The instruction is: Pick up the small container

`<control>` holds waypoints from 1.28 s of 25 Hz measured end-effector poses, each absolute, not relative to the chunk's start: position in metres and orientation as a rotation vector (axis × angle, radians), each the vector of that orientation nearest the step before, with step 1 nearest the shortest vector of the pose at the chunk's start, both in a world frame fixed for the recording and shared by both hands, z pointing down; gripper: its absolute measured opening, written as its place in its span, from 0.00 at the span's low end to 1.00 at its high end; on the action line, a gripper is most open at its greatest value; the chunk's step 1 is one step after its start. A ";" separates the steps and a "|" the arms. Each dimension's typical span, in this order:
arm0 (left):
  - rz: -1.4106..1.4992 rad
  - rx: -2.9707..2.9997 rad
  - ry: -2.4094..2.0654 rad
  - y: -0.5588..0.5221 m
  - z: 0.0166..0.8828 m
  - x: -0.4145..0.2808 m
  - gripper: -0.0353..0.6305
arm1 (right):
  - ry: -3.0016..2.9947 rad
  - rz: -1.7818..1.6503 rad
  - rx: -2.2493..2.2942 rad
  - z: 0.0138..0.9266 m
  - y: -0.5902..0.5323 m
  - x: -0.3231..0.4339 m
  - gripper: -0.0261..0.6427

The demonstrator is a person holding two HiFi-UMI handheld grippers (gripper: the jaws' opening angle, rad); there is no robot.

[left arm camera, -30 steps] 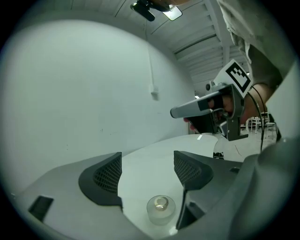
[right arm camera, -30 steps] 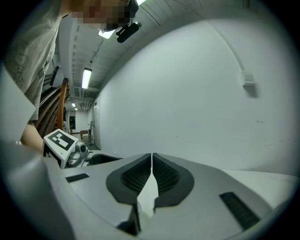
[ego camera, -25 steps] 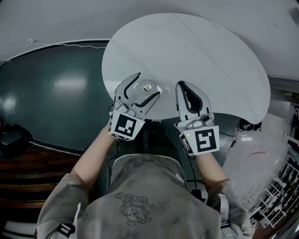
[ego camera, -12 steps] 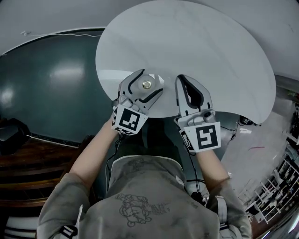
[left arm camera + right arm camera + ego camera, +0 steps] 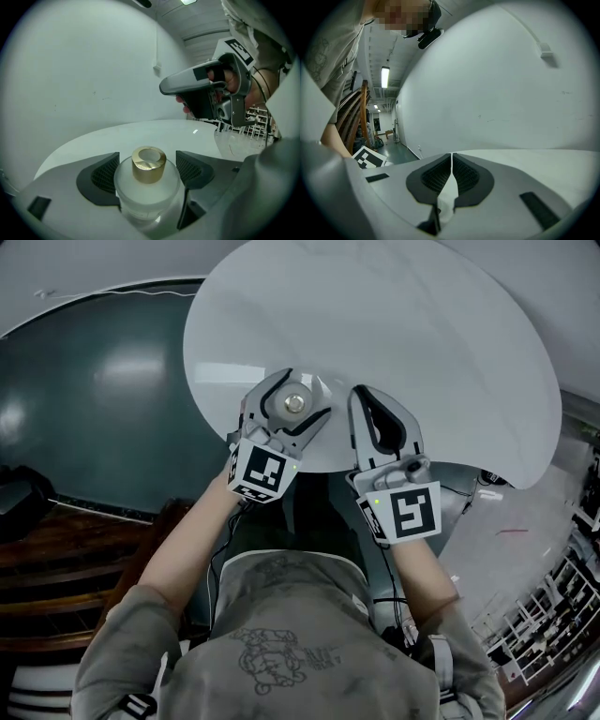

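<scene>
The small container is a frosted glass jar with a gold cap. It sits between the jaws of my left gripper, over the near edge of the round white table. In the left gripper view the black pads press on both sides of the jar. My right gripper hovers just to the right of it, shut with nothing held. In the right gripper view its jaws meet at a thin line above the tabletop. The right gripper also shows in the left gripper view.
A dark teal floor lies left of the table. Brown wooden steps are at the lower left. Racks stand at the lower right. A white wall rises behind the table.
Both grippers have drifted a little farther over the table. The container stays between the left jaws, and the right gripper stays shut.
</scene>
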State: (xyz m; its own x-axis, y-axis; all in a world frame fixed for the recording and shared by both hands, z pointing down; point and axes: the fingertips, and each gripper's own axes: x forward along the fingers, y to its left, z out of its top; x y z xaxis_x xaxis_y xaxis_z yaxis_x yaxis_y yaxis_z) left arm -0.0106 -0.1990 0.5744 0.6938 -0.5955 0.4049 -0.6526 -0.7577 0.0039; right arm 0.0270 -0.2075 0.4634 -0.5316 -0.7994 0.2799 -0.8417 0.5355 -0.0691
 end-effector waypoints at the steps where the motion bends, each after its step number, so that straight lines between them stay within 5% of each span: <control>1: 0.589 2.753 -1.025 -0.200 0.577 -0.011 0.58 | -2.558 0.293 1.387 0.466 -0.207 0.027 0.09; 32: 0.726 2.813 -0.937 -0.197 0.558 -0.016 0.57 | -2.583 0.277 1.325 0.457 -0.204 0.031 0.09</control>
